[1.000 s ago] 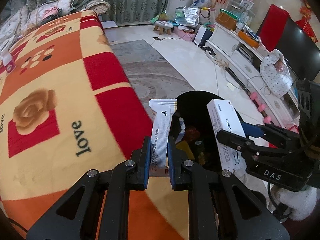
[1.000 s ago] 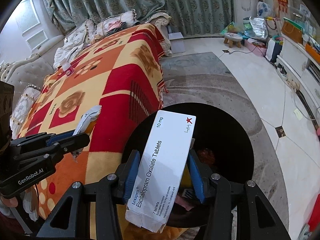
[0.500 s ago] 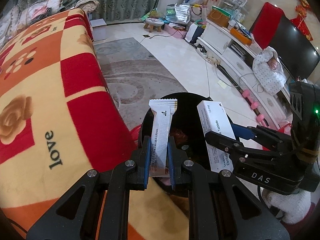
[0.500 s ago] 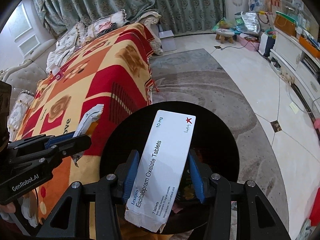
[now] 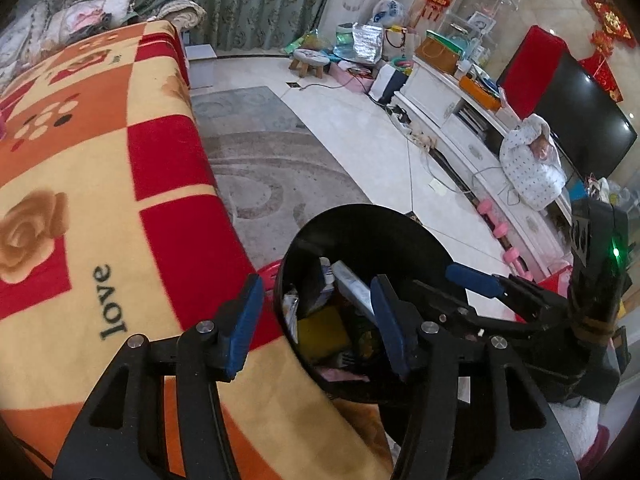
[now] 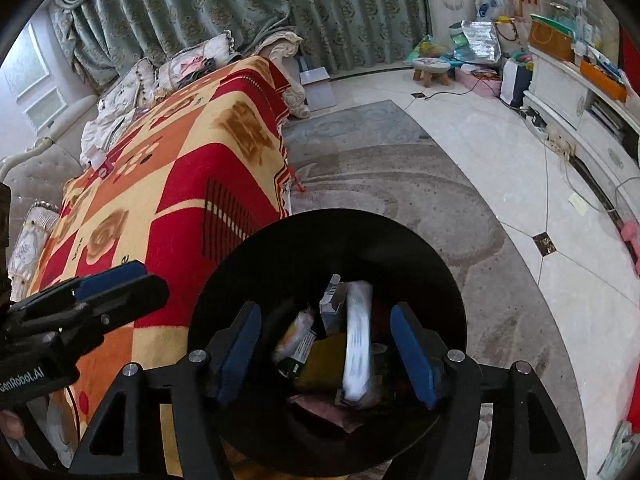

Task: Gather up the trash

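Observation:
A round black bin (image 5: 360,216) stands on the floor beside the blanket-covered couch. Both grippers hang over its mouth. My left gripper (image 5: 316,324) has its jaws opening, with nothing between the blue pads; a white sachet (image 5: 352,284) lies among the trash below. My right gripper (image 6: 326,352) is also opening. A white tablet box (image 6: 357,344), blurred, is dropping free inside the bin (image 6: 320,220), clear of the pads. The bin also holds a yellow packet (image 6: 324,356) and other wrappers. Each gripper shows in the other's view: right (image 5: 460,292), left (image 6: 120,288).
A red, orange and yellow blanket (image 5: 100,200) covers the couch left of the bin. A grey rug (image 6: 400,184) lies under and beyond it. A white TV cabinet (image 5: 460,120) with clutter lines the right wall, and a small stool (image 6: 431,66) stands far back.
Both grippers have opened over the bin. The sachet has left the left gripper and the tablet box has left the right one; both are now down in the bin.

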The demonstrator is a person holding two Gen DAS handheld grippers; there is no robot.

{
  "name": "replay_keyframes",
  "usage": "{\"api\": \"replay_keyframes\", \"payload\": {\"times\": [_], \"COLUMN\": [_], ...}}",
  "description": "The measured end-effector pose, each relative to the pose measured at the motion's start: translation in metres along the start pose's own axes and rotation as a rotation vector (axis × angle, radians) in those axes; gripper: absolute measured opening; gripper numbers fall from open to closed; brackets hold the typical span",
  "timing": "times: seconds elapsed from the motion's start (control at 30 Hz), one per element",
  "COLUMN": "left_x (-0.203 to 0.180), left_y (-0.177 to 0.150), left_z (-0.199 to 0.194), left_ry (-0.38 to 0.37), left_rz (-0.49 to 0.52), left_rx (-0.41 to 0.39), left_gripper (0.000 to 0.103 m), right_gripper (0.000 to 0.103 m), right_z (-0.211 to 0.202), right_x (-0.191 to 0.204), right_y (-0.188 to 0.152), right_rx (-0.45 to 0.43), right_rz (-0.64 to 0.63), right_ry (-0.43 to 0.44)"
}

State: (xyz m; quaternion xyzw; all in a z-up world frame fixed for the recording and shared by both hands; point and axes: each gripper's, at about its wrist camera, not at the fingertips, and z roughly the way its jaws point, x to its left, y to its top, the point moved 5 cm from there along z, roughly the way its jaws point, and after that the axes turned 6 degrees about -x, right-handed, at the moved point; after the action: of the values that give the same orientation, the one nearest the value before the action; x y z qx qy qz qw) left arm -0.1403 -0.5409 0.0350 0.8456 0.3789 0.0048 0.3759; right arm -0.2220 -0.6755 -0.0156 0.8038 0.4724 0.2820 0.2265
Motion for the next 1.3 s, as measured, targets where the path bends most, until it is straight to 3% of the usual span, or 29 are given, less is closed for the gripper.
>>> {"api": "replay_keyframes", "payload": {"times": [0.17, 0.47, 0.73, 1.3], "left_x": [0.003, 0.013, 0.015, 0.016], "left_y": [0.001, 0.002, 0.000, -0.007], "left_z": [-0.024, -0.079, -0.125, -0.150], "left_ry": [0.034, 0.107, 0.166, 0.204], "left_rz": [0.017, 0.052, 0.085, 0.093], "left_rx": [-0.058, -0.187, -0.297, -0.358], "left_gripper": [0.054, 0.054, 0.054, 0.054], "right_gripper": [0.065, 0.068, 0.081, 0.082], "right_z": [-0.017, -0.062, -0.110, -0.136], "right_x": [0.013, 0.031, 0.053, 0.075], "right_y": [-0.004, 0.001, 0.016, 0.016], "right_rx": [-0.038, -0.182, -0.333, -0.399], "right_rz": [-0.045, -0.045, -0.044, -0.091], "right_ry": [-0.030, -0.103, -0.123, -0.134]}}
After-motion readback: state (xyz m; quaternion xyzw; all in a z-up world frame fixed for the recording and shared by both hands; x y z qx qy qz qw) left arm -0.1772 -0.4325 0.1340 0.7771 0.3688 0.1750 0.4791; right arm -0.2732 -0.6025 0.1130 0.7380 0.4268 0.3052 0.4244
